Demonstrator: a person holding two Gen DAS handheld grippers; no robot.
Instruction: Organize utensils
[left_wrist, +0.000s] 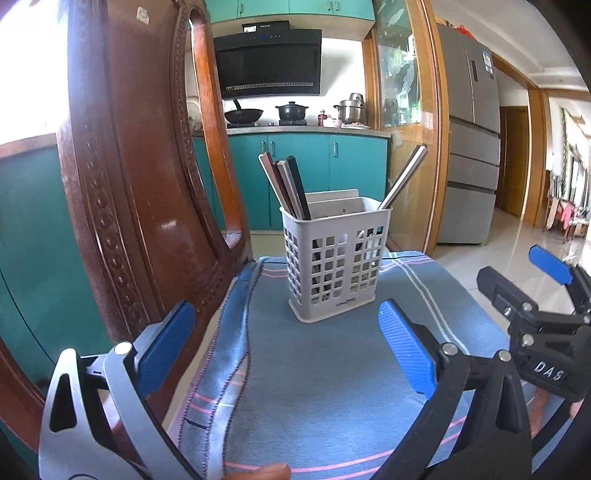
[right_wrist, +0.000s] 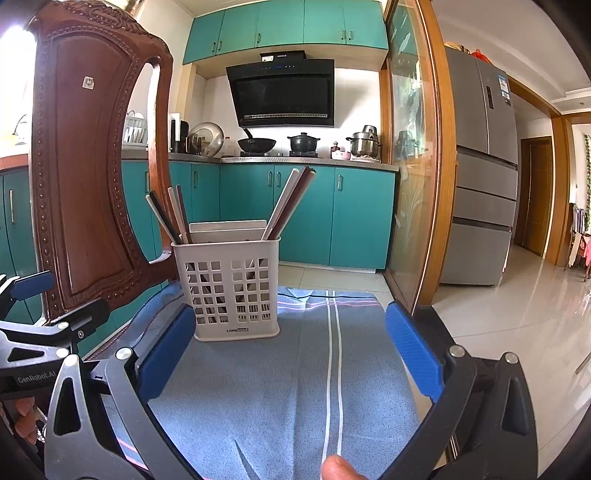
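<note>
Chopsticks (left_wrist: 284, 186) stand in two leaning groups inside the grey holder (left_wrist: 334, 262), which sits toward the far edge of the blue cloth (left_wrist: 325, 387), near the carved wooden chair (left_wrist: 122, 177) at the cloth's left edge. We hold the left gripper (left_wrist: 286, 347) and right gripper (right_wrist: 290, 350) wide apart and empty. We judge the next approach should descend from above, gripping one bundle near its top while clearing the chair.

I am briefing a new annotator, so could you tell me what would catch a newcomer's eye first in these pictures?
First, the pale perforated utensil holder standing upright on the blue striped cloth, with chopsticks fanning out of both its ends. Next, both open grippers, left and right, empty short of it, and the carved wooden chair back left.
</note>
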